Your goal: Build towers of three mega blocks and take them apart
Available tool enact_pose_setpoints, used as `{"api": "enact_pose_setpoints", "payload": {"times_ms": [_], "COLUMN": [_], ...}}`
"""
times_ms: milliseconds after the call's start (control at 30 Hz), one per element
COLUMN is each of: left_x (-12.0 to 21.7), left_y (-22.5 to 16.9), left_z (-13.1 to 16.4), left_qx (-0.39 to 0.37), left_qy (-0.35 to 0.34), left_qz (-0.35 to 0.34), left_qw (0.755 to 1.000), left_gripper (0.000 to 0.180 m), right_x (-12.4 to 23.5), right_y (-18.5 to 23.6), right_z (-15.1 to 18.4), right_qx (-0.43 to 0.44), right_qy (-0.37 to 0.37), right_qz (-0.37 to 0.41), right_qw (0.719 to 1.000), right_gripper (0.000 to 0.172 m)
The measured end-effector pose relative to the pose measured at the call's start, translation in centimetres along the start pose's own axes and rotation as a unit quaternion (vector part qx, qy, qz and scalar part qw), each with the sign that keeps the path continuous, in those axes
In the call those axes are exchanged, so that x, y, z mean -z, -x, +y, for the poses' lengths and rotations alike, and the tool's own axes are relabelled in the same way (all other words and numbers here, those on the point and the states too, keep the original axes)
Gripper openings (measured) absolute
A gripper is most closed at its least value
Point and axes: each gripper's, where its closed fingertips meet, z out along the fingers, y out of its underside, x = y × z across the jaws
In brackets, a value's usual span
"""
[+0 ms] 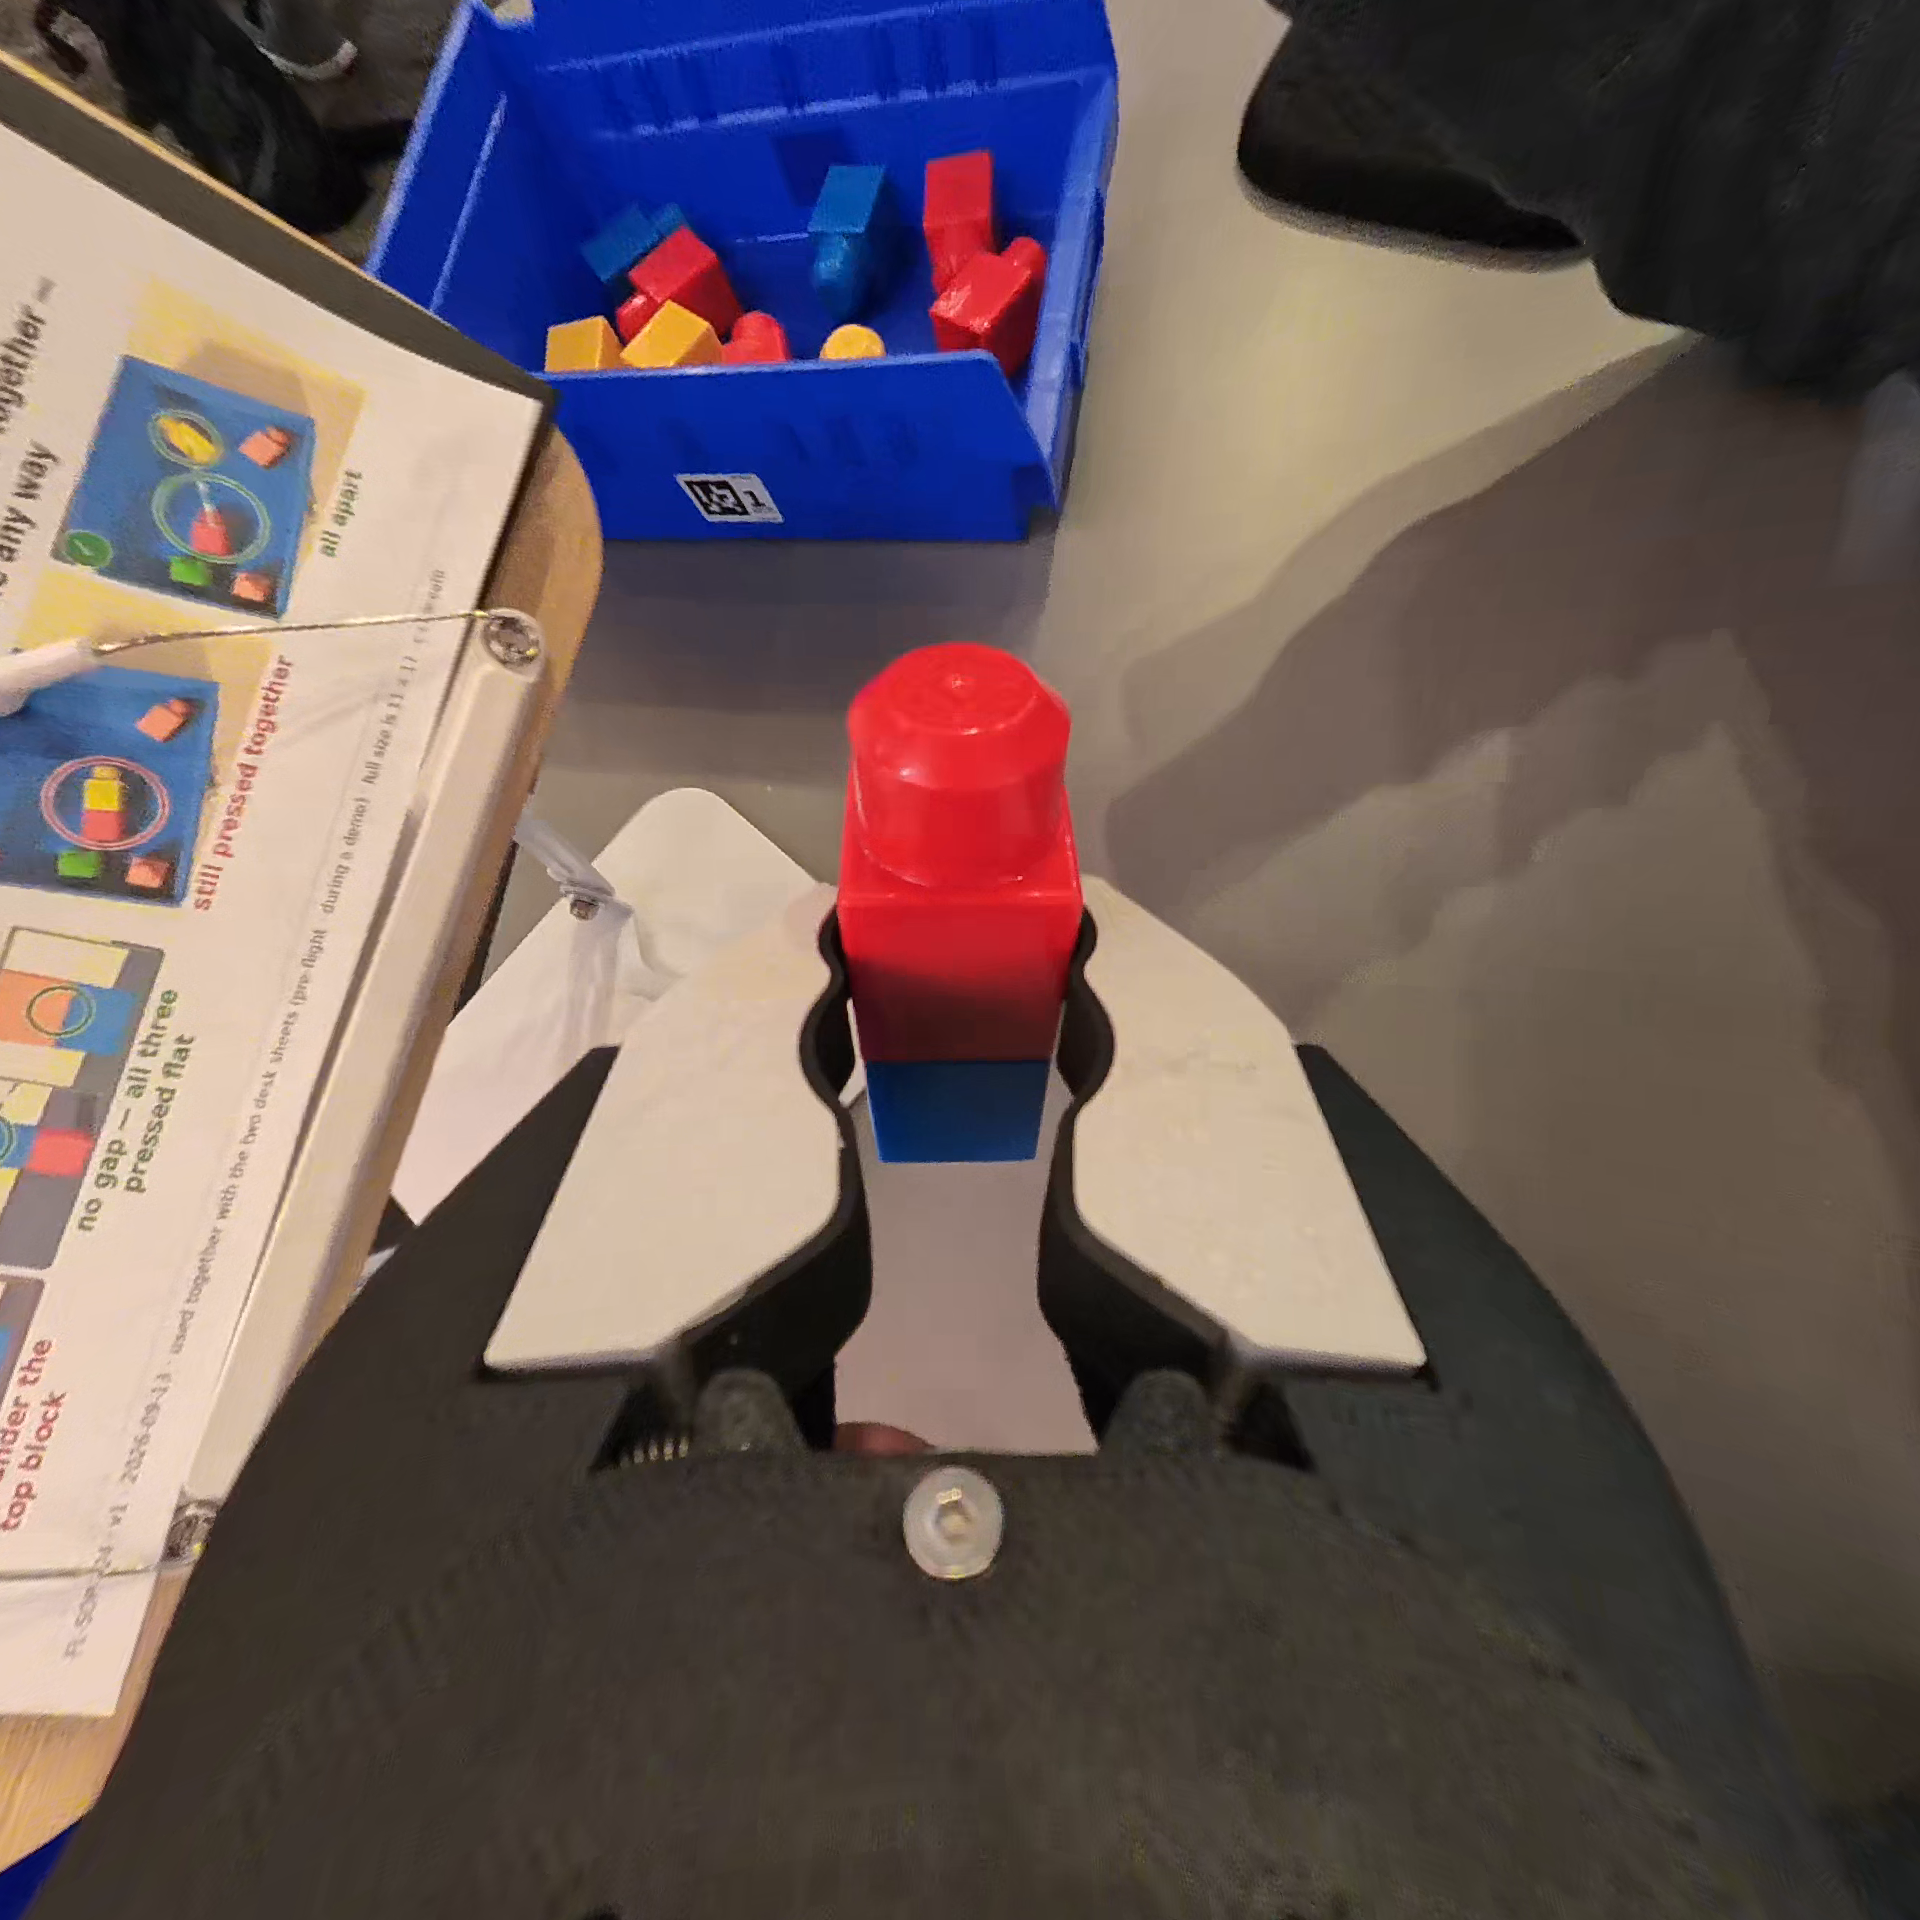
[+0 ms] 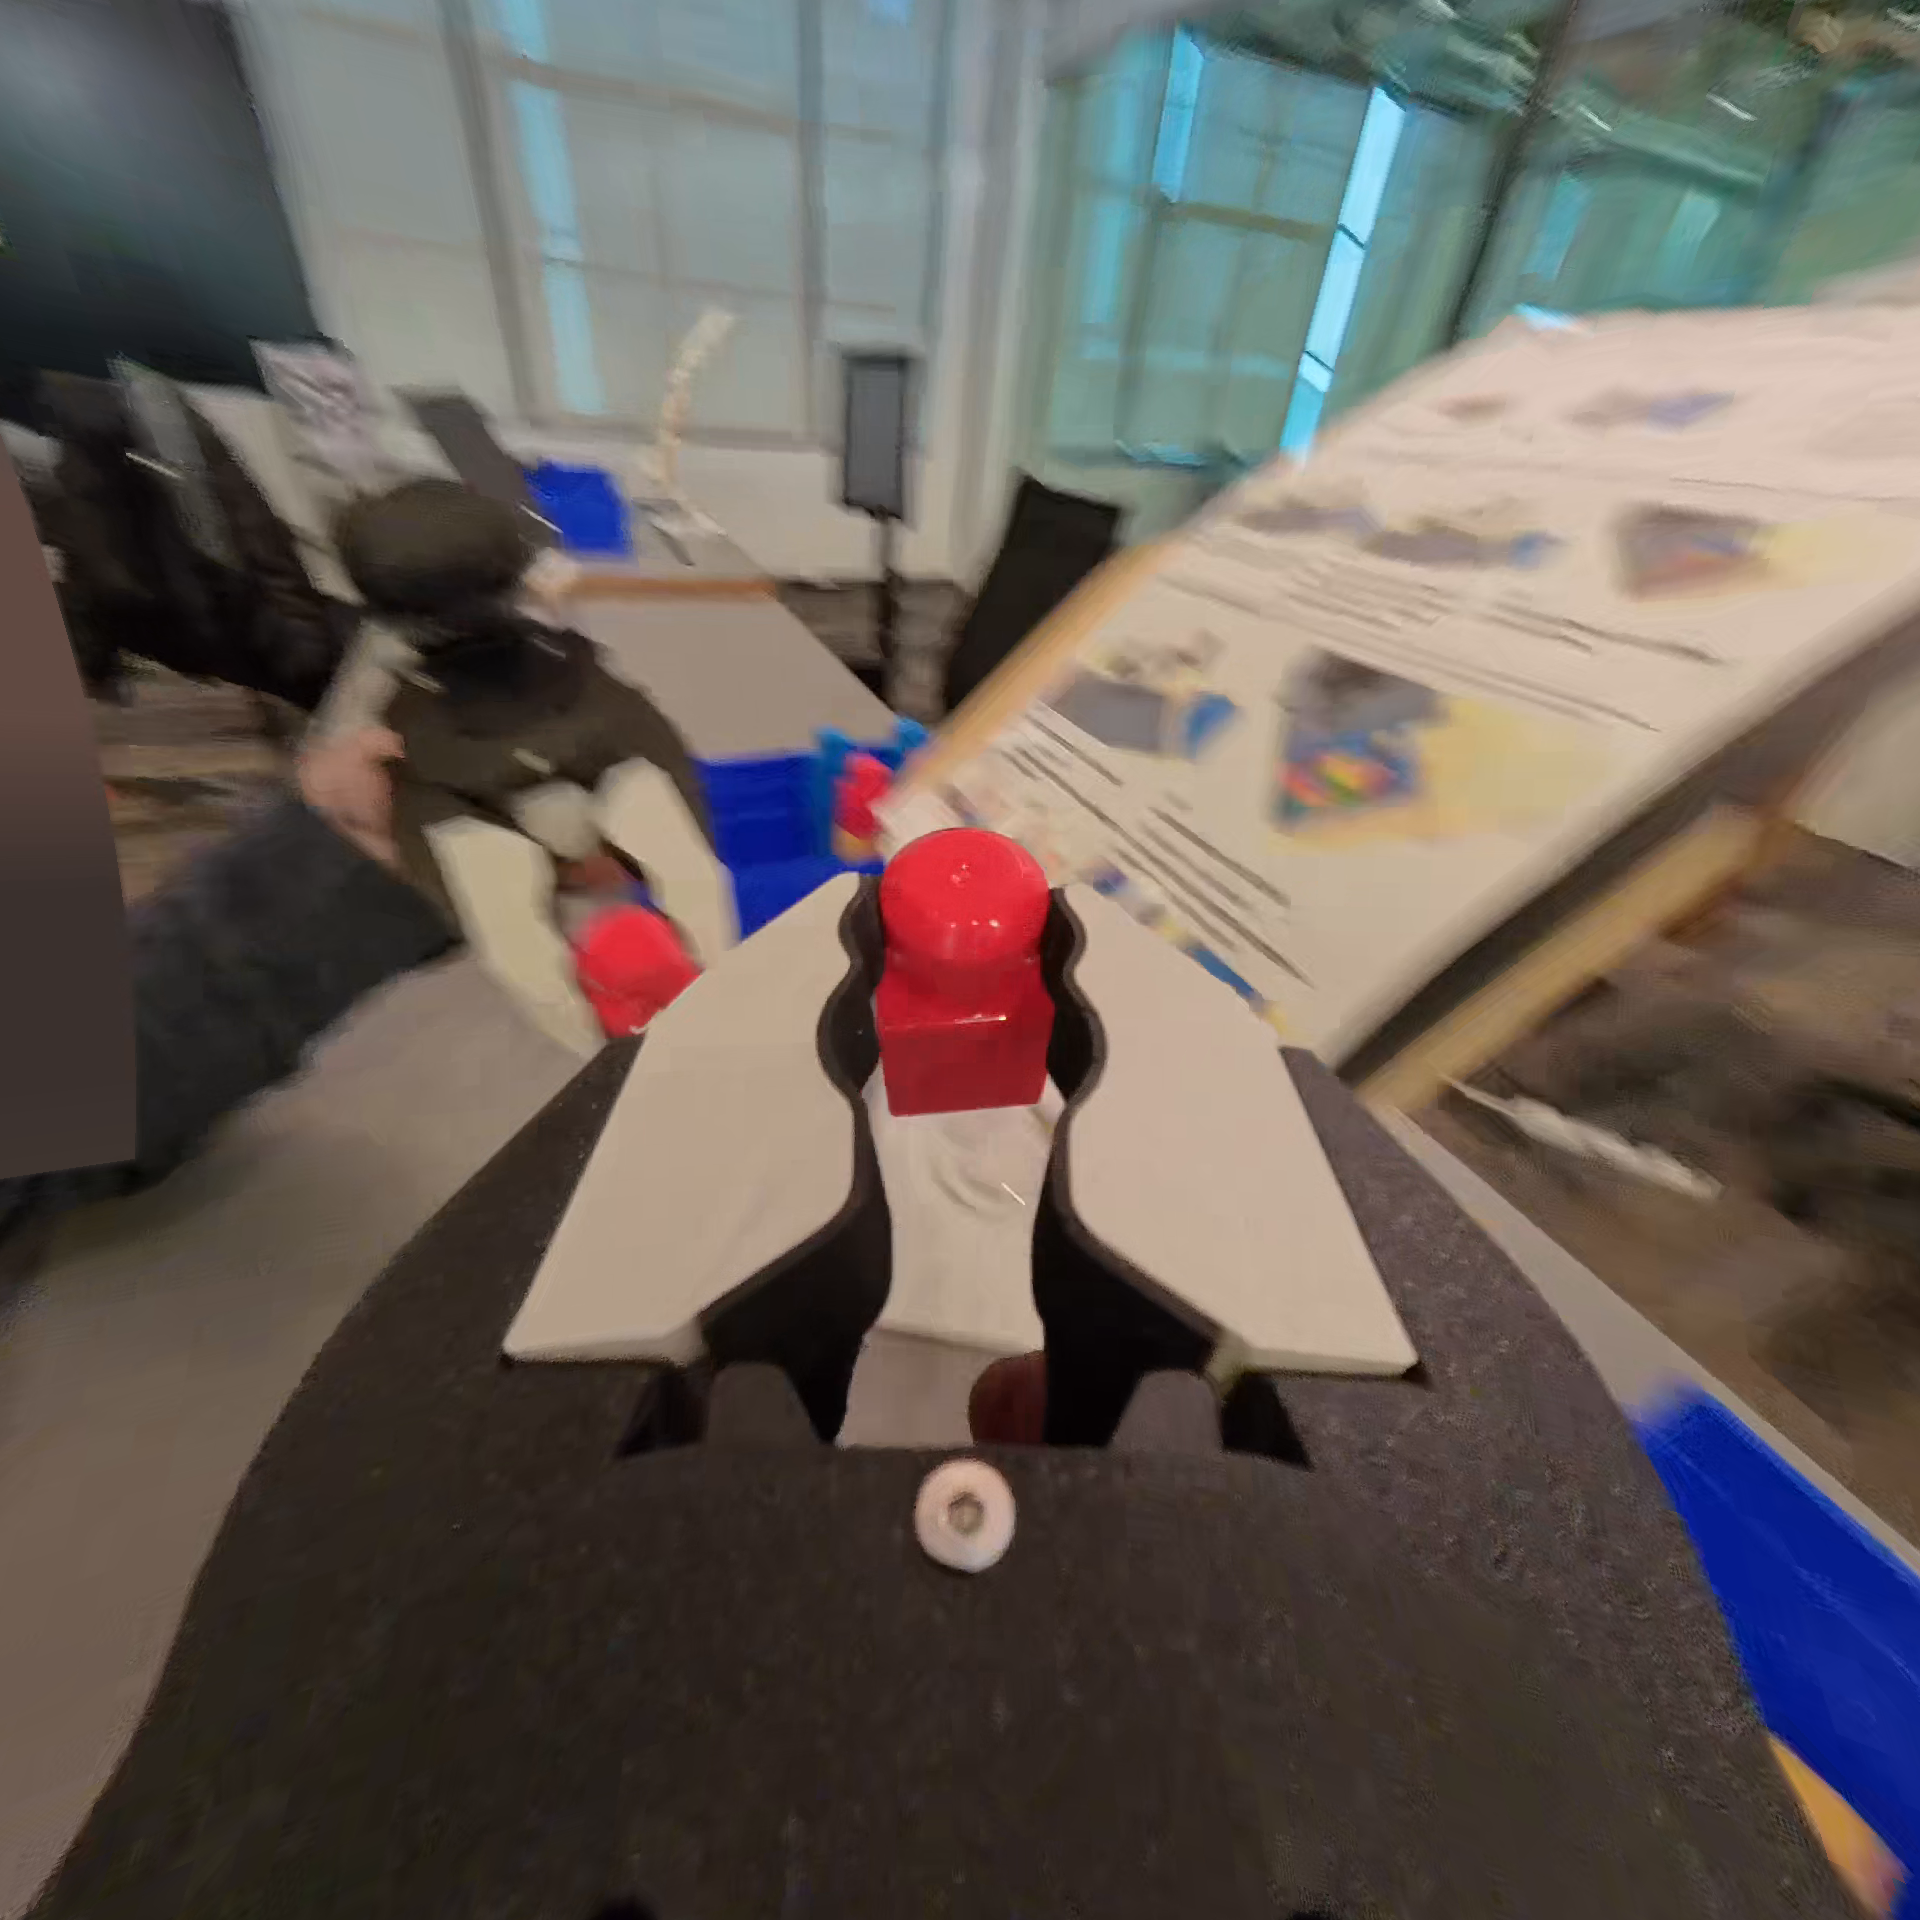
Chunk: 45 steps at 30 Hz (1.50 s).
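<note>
Grey table (image 1: pixel 1299 540): blue bin (image 1: pixel 810 447) holds loose blocks (image 1: pixel 675 281) (red, blue, yellow).

Red block (image 1: pixel 956 914) tops blue block (image 1: pixel 956 1107) (bin (image 1: pixel 831 447) blue).

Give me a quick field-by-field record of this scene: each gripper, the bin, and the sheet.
left gripper: clamped on a red-on-blue stack, stud forward
right gripper: clamped on a single red block
blue bin: on the grey table, holding loose red, blue and yellow blocks
instruction sheet: on a tilted board left of the bin
</note>
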Motion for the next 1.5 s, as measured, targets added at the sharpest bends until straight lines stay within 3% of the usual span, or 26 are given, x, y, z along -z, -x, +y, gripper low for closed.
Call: {"api": "enact_pose_setpoints", "payload": {"times_ms": [100, 200, 267, 367, 467, 533, 700, 800, 1067, 1267, 1367, 1500], "left_x": [0.0, 0.0, -0.2, -0.5, -1.2, -1.7, -2.2, -2.2, -2.1, -2.0, -2.8, -3.6], "left_y": [0.6, 0.6, 0.5, 0.2, 0.0, -0.2, -0.2, -0.6, -1.4, -1.7, -1.9, -1.9], "left_z": [0.0, -0.4, -0.5, -0.7, -1.0, -1.5, -3.0, -3.2, -4.2, -4.7, -3.7, -3.6], "left_qx": [0.006, 0.008, 0.007, 0.005, 0.008, 0.014, 0.029, 0.023, 0.010, 0.012, 0.012, 0.008], "left_qy": [-0.002, -0.011, -0.010, -0.009, -0.015, -0.027, -0.070, -0.071, -0.092, -0.116, -0.080, -0.082], "left_qz": [-0.014, -0.012, -0.013, -0.009, -0.001, 0.010, 0.021, 0.023, 0.038, 0.051, 0.058, 0.062], "left_qw": [1.000, 1.000, 1.000, 1.000, 1.000, 0.999, 0.997, 0.997, 0.995, 0.992, 0.995, 0.995], "left_gripper": [0.036, 0.036, 0.036, 0.036, 0.036, 0.036, 0.036, 0.036, 0.036, 0.037, 0.063, 0.040], "right_x": [2.6, 5.0, 6.7, 7.7, 5.4, 2.8, -2.7, -4.7, -6.0, -5.8, -5.5, -5.0], "right_y": [-5.7, -9.9, -12.8, -14.0, -10.5, -5.3, 6.0, 9.3, 11.5, 11.3, 10.9, 11.0], "right_z": [4.3, 8.1, 10.4, 11.3, 7.7, 5.4, 3.8, 4.4, 4.5, 3.7, 2.6, 2.0], "right_qx": [-0.012, -0.075, -0.095, -0.095, -0.055, -0.007, 0.090, 0.096, 0.053, 0.039, 0.032, 0.024], "right_qy": [0.096, 0.143, 0.173, 0.187, 0.136, 0.106, 0.096, 0.101, 0.070, 0.056, 0.029, 0.018], "right_qz": [0.090, 0.137, 0.193, 0.219, 0.148, 0.040, -0.136, -0.180, -0.238, -0.236, -0.227, -0.235], "right_qw": [0.991, 0.977, 0.961, 0.953, 0.978, 0.994, 0.982, 0.974, 0.967, 0.969, 0.973, 0.971], "right_gripper": [0.029, 0.029, 0.039, 0.044, 0.042, 0.040, 0.043, 0.043, 0.030, 0.029, 0.030, 0.029]}}
